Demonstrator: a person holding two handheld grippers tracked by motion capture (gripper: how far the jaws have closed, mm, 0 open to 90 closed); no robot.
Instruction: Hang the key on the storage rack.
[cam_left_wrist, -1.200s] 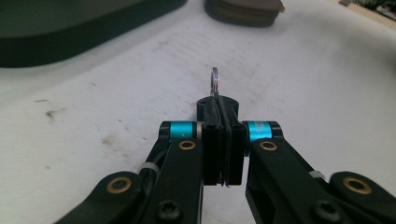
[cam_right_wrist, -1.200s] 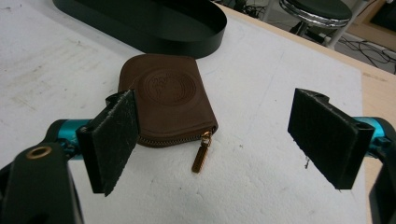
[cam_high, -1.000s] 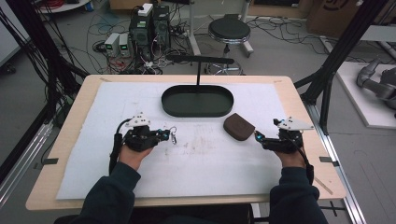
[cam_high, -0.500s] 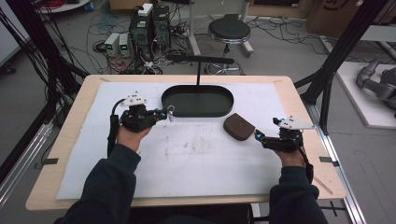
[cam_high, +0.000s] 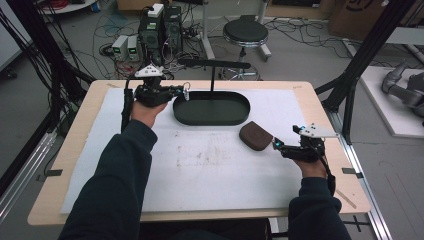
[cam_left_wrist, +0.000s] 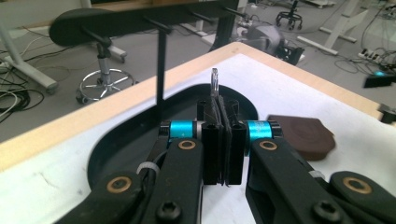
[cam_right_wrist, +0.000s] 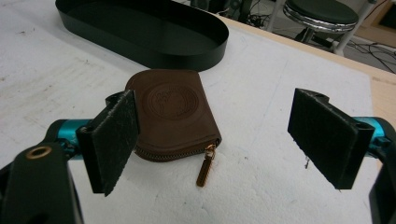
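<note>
While the left gripper (cam_left_wrist: 218, 100) pinches a small ring (cam_left_wrist: 214, 83) beside the black tray (cam_high: 200, 117), the right gripper (cam_right_wrist: 224, 140) gapes near a brown pouch (cam_right_wrist: 173, 116).

Table (cam_high: 320, 102) carries white mat (cam_high: 150, 195), tray (cam_high: 211, 107), pouch (cam_high: 255, 135).

Dark sleeves; black tongs (cam_right_wrist: 224, 144) with cyan barrels, brass rivets; grey three-cornered plates.

A lab: computer towers (cam_high: 160, 25), tangled floor cables (cam_high: 300, 30), a stool (cam_high: 245, 32) and black frame struts (cam_high: 367, 52).
</note>
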